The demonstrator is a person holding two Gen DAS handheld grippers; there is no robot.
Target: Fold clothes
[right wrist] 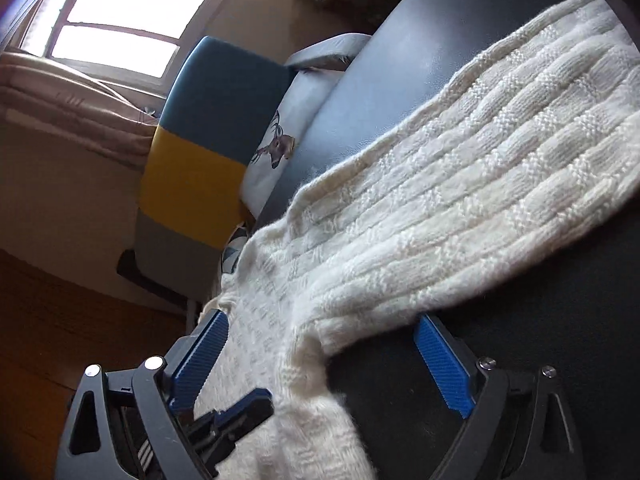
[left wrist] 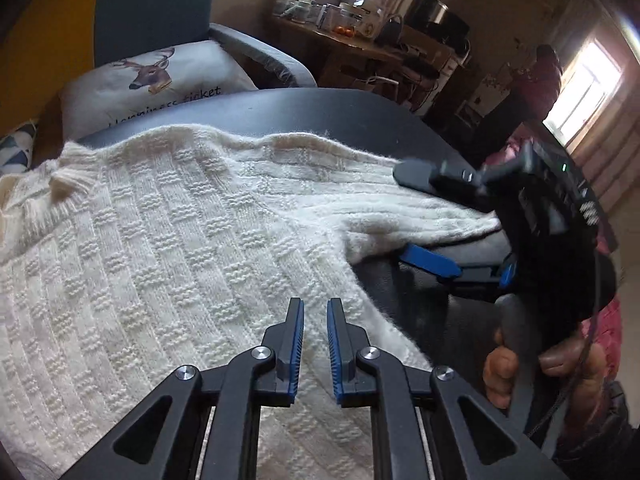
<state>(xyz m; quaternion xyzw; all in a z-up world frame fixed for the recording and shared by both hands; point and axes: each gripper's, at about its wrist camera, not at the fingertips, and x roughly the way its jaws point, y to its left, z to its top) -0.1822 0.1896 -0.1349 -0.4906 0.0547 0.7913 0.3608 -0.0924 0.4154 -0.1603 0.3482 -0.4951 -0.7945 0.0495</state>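
sweater (left wrist: 168, 220) hem cut off by frame edge

Left wrist view: close above sweater (left wrist: 160, 240), facing cushion (left wrist: 160, 80), upper left. Right wrist view: low, tilted, beside sleeve (right wrist: 440, 220). Shared: sweater, cushion, table (left wrist: 320, 112).

**Bare tabletop at right, chair crowding the far edge**

The sweater (left wrist: 168, 216) covers the left and centre of the frame. Bare dark table (left wrist: 320, 108) shows above it and at lower right. A cushion (left wrist: 160, 80) and chair armrest (left wrist: 260, 54) crowd the upper left edge.
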